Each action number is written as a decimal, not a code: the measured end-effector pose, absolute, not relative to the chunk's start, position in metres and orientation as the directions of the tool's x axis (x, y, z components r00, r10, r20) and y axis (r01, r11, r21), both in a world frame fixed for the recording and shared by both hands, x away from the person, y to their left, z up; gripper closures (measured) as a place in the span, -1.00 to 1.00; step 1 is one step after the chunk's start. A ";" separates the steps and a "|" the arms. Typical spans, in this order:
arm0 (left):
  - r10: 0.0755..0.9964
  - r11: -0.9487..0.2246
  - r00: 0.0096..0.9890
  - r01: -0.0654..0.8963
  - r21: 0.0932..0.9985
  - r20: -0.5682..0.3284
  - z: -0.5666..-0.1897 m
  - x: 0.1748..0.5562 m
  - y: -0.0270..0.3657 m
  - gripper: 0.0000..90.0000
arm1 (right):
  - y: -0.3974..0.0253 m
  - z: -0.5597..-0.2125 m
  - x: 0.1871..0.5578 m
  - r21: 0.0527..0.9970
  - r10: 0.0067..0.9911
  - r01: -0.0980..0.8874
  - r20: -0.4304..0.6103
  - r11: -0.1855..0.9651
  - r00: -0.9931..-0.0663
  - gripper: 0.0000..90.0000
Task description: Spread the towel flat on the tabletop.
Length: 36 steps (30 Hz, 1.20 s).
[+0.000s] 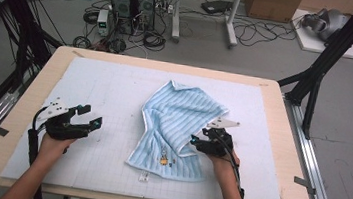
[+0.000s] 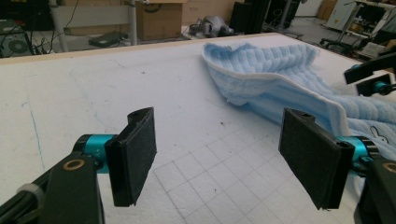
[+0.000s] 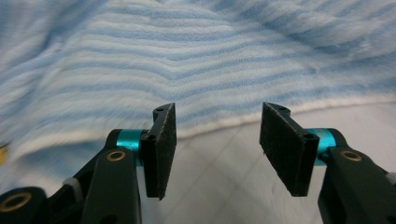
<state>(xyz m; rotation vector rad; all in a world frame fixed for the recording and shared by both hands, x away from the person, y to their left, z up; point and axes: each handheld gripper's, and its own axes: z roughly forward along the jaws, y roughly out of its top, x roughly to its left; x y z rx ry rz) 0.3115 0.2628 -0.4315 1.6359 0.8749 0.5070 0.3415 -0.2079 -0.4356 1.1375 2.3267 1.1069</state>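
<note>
A light blue striped towel (image 1: 176, 124) lies crumpled and partly folded in the middle of the white mat (image 1: 115, 87), with a small printed figure near its near edge. My left gripper (image 1: 89, 116) hovers over the mat to the towel's left, open with nothing between its pads. In the left gripper view the towel (image 2: 280, 79) lies ahead to the right, beyond the open gripper (image 2: 224, 158). My right gripper (image 1: 200, 137) is at the towel's right edge, open. In the right gripper view the towel's white hem (image 3: 219, 122) runs just beyond the open gripper (image 3: 217, 149).
The mat covers a wooden table (image 1: 281, 136). Beyond the far edge the floor holds computer towers (image 1: 133, 1), cables and a cardboard box (image 1: 273, 5). Black frame posts (image 1: 331, 51) stand at both sides.
</note>
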 end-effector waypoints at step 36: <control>0.732 -0.077 0.666 0.290 0.954 -0.144 -0.434 0.312 0.255 -0.39 | -0.229 -0.418 0.375 0.808 0.911 0.542 0.017 0.230 -0.412 -0.20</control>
